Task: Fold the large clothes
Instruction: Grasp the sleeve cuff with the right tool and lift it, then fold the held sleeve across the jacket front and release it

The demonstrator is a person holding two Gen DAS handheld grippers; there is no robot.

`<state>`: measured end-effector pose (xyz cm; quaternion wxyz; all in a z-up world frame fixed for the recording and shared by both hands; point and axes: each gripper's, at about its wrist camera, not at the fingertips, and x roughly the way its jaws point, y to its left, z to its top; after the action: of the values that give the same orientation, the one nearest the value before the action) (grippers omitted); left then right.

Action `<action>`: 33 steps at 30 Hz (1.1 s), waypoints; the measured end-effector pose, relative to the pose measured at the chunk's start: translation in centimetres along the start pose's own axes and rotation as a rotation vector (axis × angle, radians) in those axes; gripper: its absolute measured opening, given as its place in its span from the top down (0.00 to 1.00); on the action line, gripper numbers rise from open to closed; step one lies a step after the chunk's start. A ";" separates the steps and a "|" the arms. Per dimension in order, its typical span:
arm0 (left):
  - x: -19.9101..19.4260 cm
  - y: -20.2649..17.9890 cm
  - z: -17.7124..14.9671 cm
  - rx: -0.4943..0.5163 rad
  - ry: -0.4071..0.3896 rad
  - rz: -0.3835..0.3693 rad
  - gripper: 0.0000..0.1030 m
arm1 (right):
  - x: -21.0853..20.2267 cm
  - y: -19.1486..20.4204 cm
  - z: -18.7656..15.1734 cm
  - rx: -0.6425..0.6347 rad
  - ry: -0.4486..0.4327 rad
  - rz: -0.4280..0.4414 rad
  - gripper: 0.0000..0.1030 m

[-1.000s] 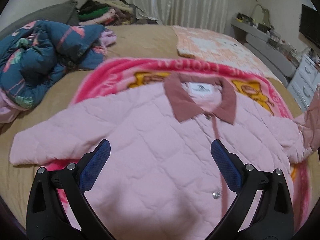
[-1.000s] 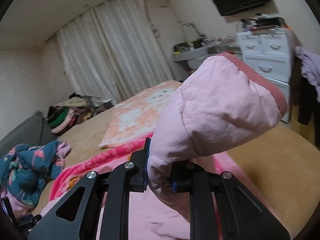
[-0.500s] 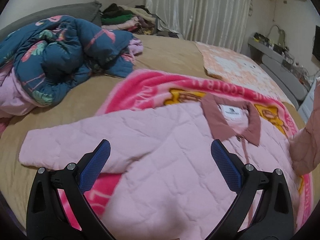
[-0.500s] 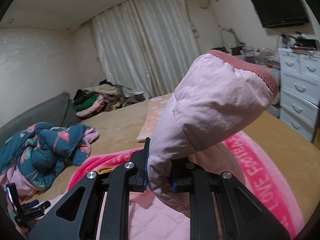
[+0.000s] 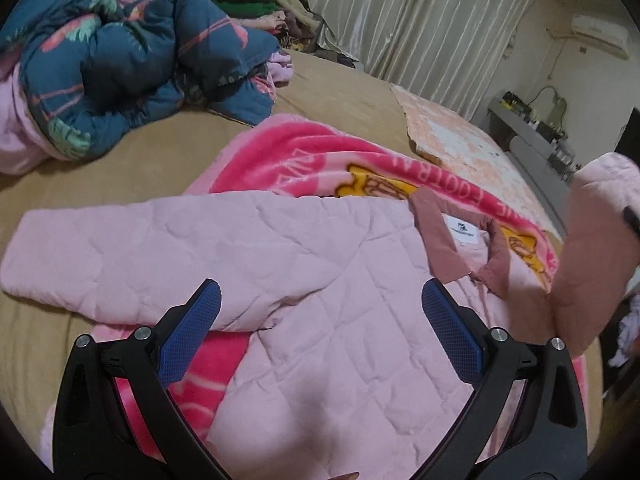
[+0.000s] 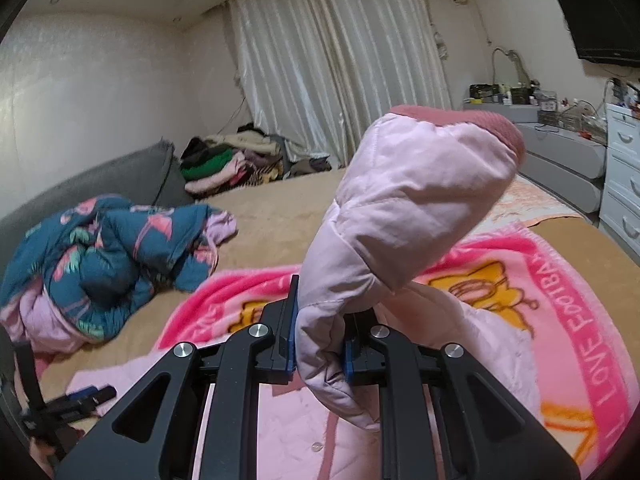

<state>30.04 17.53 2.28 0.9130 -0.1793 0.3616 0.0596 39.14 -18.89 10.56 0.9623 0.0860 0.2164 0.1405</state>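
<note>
A pink quilted jacket [image 5: 320,300] with a dusty-rose collar [image 5: 444,240] lies front-up on a pink blanket [image 5: 304,160] on the bed. Its left sleeve [image 5: 120,252] stretches flat to the left. My left gripper [image 5: 320,320] hovers open above the jacket's chest and armpit, holding nothing. My right gripper [image 6: 320,344] is shut on the jacket's right sleeve [image 6: 408,208], lifted so its ribbed cuff [image 6: 472,120] stands in the air. That raised sleeve [image 5: 592,248] shows at the right edge of the left wrist view. The left gripper [image 6: 80,396] appears low left in the right wrist view.
A crumpled teal floral duvet [image 5: 120,52] lies at the bed's left. A pile of clothes [image 6: 228,160] sits by the curtains. A peach printed towel [image 5: 472,144] lies beyond the blanket. White drawers [image 6: 624,176] and a grey shelf [image 6: 560,148] stand on the right.
My left gripper has swung left, from over the jacket's front toward the left sleeve and armpit. My right gripper has carried the lifted sleeve leftward, over the jacket's body.
</note>
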 end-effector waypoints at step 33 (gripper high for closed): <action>7.6 -1.7 -4.2 -0.196 0.245 -0.435 0.09 | 5.6 7.9 -16.4 -0.311 0.398 0.127 0.23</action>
<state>33.30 14.18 -5.26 0.8322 -0.3459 0.4149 -0.1252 34.91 -7.93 -4.50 0.8918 -0.0790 0.3714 0.2462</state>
